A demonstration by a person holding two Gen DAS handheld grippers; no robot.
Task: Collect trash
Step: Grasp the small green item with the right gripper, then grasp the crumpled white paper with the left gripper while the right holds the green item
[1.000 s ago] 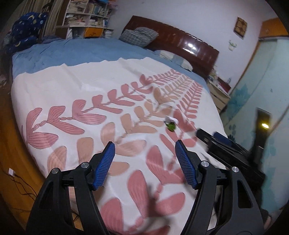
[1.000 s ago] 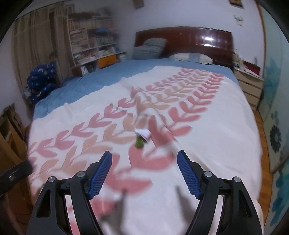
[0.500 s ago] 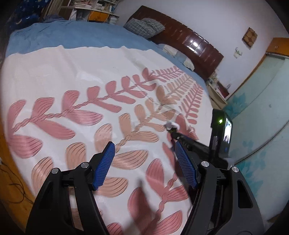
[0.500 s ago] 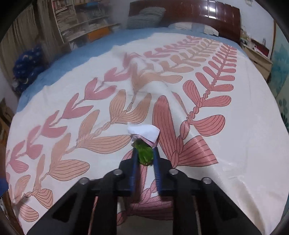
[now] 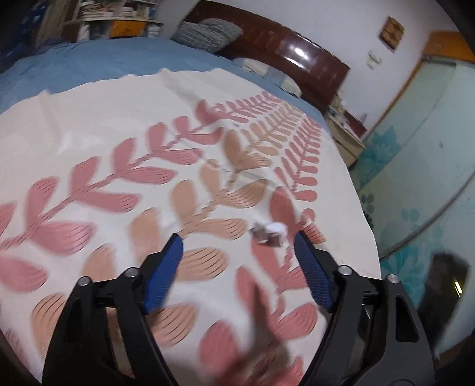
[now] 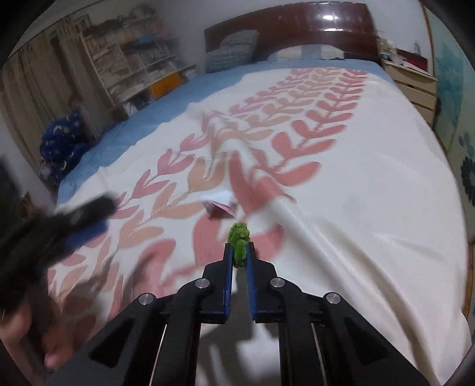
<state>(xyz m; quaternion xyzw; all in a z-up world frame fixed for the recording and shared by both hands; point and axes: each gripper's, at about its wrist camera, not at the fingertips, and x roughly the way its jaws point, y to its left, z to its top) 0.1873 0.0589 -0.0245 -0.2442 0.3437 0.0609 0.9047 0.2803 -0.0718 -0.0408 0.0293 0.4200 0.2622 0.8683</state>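
Note:
A crumpled green scrap (image 6: 239, 241) is pinched between the blue pads of my right gripper (image 6: 238, 248), which is shut on it and holds it just above the leaf-patterned bedspread (image 6: 356, 184). A crumpled white and pink paper (image 6: 219, 201) lies on the spread a little beyond it. In the left wrist view the same paper (image 5: 269, 233) lies ahead and to the right, close to the right fingertip. My left gripper (image 5: 237, 248) has its jaws opening, with nothing between them. It shows blurred at the left edge of the right wrist view (image 6: 80, 221).
The bed has a dark wooden headboard (image 6: 297, 26), pillows and a blue sheet (image 5: 98, 62) at the far side. Bookshelves (image 6: 130, 68) stand to the left, a bedside cabinet (image 6: 415, 86) to the right. A hand (image 6: 26, 338) holds the left gripper.
My right gripper went from open to shut on the green scrap and lifted it away from the paper. My left gripper moved closer to the paper and spread wider.

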